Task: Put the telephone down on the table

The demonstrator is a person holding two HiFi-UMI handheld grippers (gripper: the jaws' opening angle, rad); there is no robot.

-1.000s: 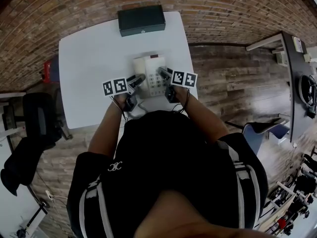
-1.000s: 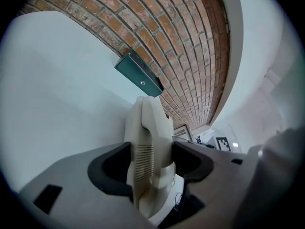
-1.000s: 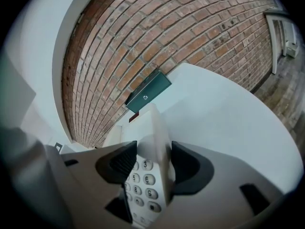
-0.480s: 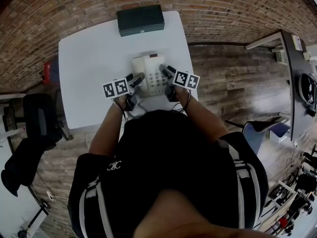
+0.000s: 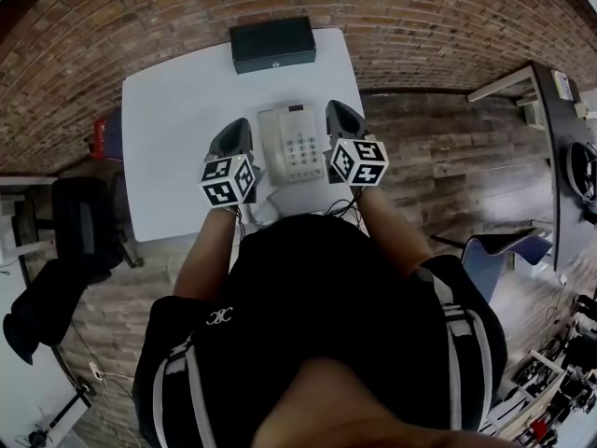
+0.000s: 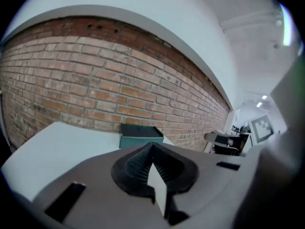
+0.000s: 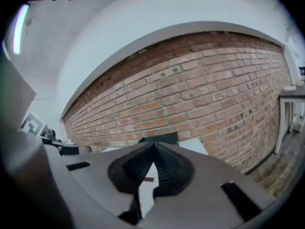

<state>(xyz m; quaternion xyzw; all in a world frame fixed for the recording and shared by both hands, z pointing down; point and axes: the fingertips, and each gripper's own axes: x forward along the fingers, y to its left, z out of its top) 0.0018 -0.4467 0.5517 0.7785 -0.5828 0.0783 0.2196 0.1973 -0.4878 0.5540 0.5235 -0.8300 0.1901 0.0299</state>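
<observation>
My left claw (image 5: 235, 134): jaws just closed, tips together, nothing between them. My right claw (image 5: 338, 116): likewise shut on nothing. White push-button telephone (image 5: 297, 149): between my two claws, flat on the white table (image 5: 168, 110), apart from both; seen whole only in the head view. Dark green rectangular box (image 6: 140, 135): beyond my left claw's tips, before the red brick wall (image 6: 95, 89), in that claw's view.

Head view looks steeply down from above the person onto the desk (image 5: 177, 138). Each gripper view sits close behind its own jaws, left claw (image 6: 152, 149) and right claw (image 7: 153, 147), facing near level toward the brick wall (image 6: 95, 80). All three views share the box (image 5: 271, 43).
</observation>
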